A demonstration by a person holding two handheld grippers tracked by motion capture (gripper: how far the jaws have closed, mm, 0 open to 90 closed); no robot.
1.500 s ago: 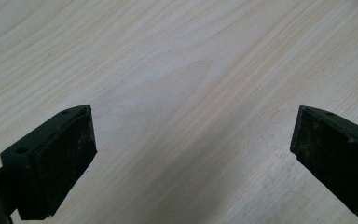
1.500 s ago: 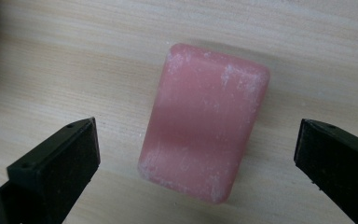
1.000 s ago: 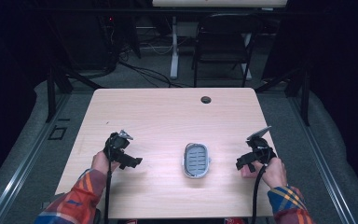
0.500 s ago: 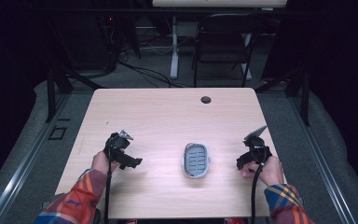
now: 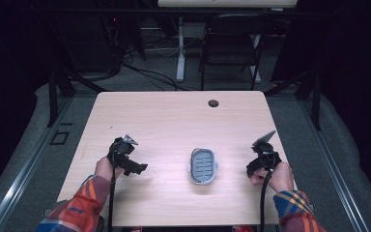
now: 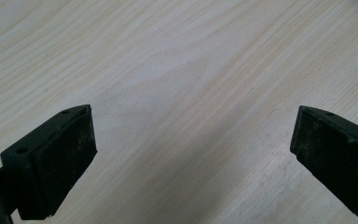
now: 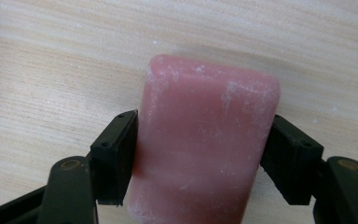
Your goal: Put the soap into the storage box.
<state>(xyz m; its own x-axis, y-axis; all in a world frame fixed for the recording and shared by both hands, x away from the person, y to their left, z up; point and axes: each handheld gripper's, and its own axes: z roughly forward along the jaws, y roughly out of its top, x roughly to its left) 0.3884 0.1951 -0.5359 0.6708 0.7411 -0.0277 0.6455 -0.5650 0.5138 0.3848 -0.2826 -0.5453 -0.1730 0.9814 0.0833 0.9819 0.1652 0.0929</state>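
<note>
Pink soap bar [image 7: 205,144]: a rounded, pale-dusted block, seen in the right gripper view lying lengthwise between the two black jaws of the right claw [image 7: 200,154]. Both jaw pads press against its long sides, so this claw is closed onto the bar. Pale wood grain of the worktop [image 7: 51,56] shows directly beyond and beside the bar; whether the bar rests on the wood or is raised off it cannot be told.

In the high view the right claw [image 5: 262,159] sits near the right edge of the worktop [image 5: 174,121], held by the person's right hand [image 5: 278,176], a plaid sleeve behind it. A grey oval dish with a slotted insert [image 5: 203,166] lies toward the front, between the two claws and apart from each.

The left claw [image 5: 127,162] is at the front left, held by the left hand [image 5: 106,168]. In the left gripper view its jaws stand wide apart with nothing between them, above bare wood [image 6: 191,93]. A small dark round hole [image 5: 213,103] marks the far edge of the worktop.
</note>
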